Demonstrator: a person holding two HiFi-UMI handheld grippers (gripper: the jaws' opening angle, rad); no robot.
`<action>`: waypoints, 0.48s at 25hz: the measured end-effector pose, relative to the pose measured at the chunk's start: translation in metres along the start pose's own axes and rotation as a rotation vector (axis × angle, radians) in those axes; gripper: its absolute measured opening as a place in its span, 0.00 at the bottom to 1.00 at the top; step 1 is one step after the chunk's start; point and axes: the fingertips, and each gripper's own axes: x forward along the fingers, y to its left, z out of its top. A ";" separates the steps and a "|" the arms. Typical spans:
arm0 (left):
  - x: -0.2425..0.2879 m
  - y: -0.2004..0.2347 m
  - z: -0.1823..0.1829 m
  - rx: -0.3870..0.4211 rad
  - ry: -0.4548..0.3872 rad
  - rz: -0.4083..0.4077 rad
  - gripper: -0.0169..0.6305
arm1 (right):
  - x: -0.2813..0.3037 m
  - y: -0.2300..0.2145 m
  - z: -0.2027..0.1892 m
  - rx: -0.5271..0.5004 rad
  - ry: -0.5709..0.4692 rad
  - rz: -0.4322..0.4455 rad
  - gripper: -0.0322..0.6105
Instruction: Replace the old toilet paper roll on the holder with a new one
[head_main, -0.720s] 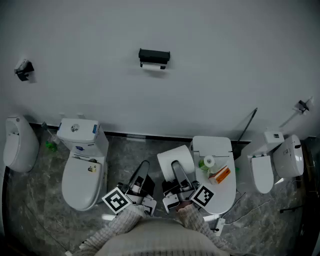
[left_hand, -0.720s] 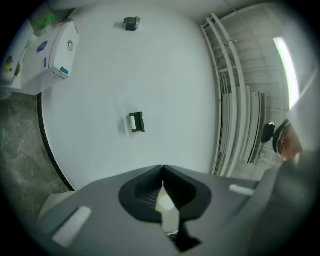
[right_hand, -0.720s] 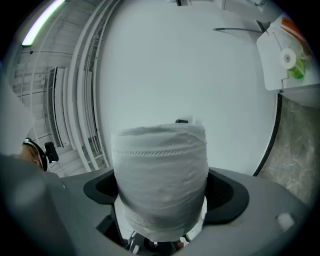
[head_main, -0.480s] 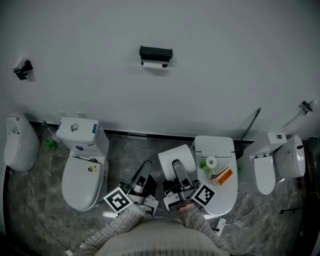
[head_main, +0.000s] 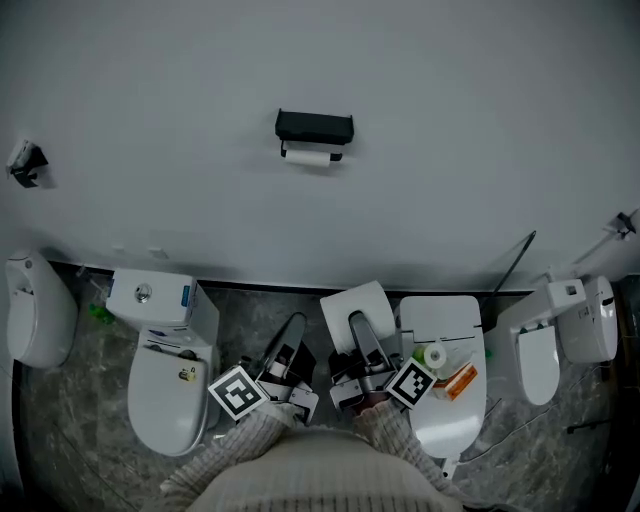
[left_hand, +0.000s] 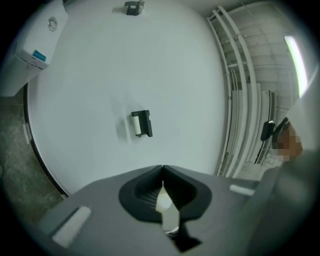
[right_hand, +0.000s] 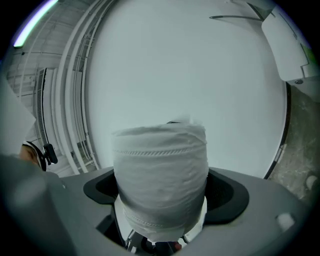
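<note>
1. Left: a white toilet on the floor, against the far wall.
2. My left gripper: jaws together, and I see nothing between them.
3. Far, on the wall: a black holder with the old roll mounted under it.
4. My right gripper: jaws wide, clamped on the new roll, held near me and well apart from the holder.
5. Right: a closed toilet with small items on its lid.
</note>
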 end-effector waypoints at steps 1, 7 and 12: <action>0.012 0.005 0.010 -0.001 0.003 -0.001 0.02 | 0.015 -0.003 0.007 0.002 -0.008 0.002 0.82; 0.080 0.032 0.072 0.000 0.012 -0.019 0.02 | 0.096 -0.019 0.038 -0.007 -0.039 0.006 0.82; 0.122 0.055 0.108 -0.007 0.018 -0.022 0.02 | 0.151 -0.039 0.059 0.000 -0.062 -0.010 0.82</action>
